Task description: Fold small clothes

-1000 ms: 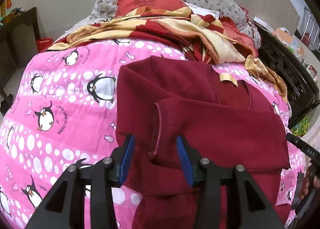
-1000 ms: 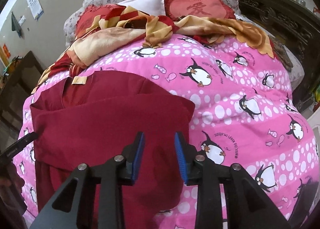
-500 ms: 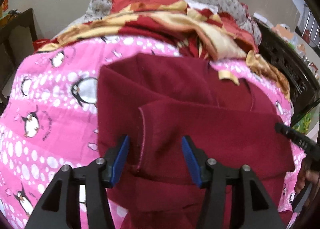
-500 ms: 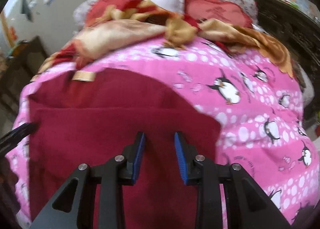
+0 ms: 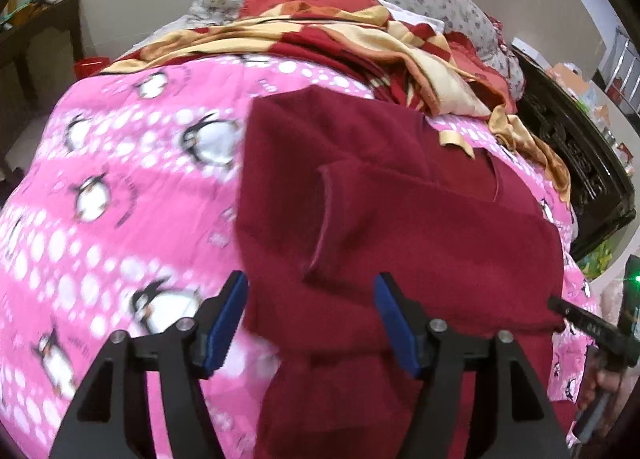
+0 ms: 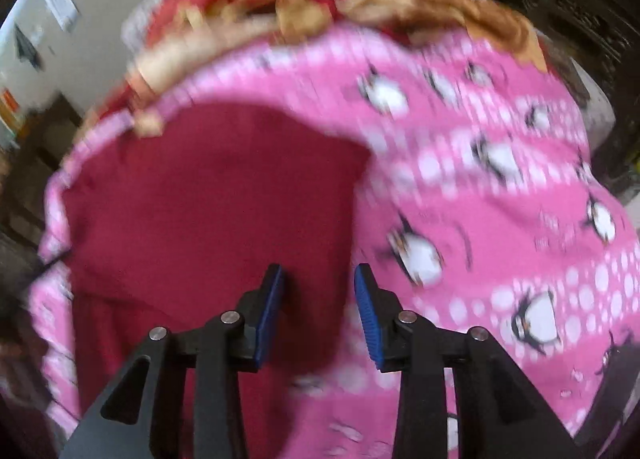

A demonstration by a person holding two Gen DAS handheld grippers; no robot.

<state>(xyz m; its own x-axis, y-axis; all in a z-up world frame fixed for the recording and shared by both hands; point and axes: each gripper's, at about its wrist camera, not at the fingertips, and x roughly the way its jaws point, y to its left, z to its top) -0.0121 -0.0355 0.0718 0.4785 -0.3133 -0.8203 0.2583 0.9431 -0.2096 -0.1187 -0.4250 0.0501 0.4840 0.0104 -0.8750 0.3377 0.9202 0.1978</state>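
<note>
So there's a bed covered by a pink quilt with white dots and penguins (image 5: pixel 120 163), and a crumpled red and cream patterned blanket (image 5: pixel 360 39) bunched up at the far end. The dark red fleece garment (image 5: pixel 420 219) lies flat in the middle of the quilt, one sleeve folded across its body, with a tan neck label (image 5: pixel 454 137) at the far side. Left claw (image 5: pixel 310 319) hovers over the garment's near left edge, jaws opening, nothing pinched. Right claw (image 6: pixel 318 305), in a blurry view, sits over the garment's near right edge, jaws opening too, pads clear of the fabric.
</note>
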